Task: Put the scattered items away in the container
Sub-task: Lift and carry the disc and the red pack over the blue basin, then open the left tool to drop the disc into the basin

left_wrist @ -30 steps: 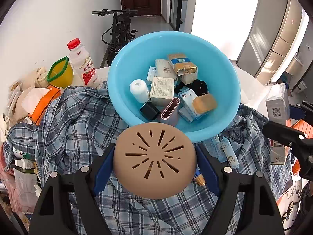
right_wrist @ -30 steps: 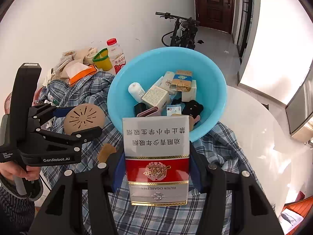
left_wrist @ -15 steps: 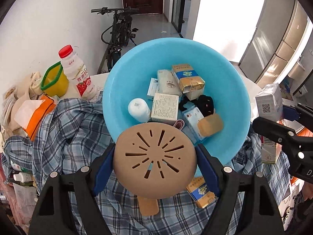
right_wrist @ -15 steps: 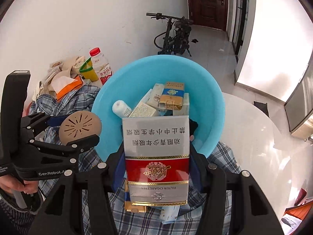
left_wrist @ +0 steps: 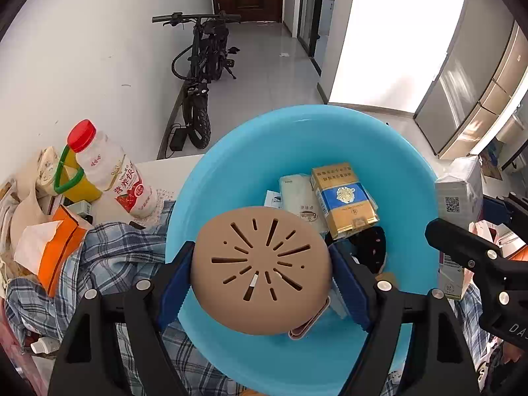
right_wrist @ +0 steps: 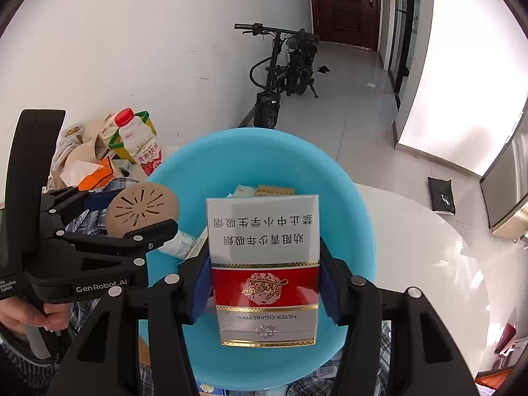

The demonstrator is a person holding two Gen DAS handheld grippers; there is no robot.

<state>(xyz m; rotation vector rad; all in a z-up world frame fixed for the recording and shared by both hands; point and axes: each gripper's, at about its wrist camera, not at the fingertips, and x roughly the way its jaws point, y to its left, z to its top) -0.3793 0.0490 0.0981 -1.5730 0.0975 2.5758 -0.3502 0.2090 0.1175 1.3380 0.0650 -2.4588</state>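
- Gripping a tan perforated disc, your left gripper hovers over the blue basin.
- Your right gripper clamps a cigarette carton above it.

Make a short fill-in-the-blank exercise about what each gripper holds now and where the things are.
1. The left gripper holds a tan slotted ____ disc.
2. The right gripper is shut on a ____ pack.
3. Both items are above the ____ basin.
4. The bottle beside the basin has a ____ cap.

Missing words: round; cigarette; blue; red
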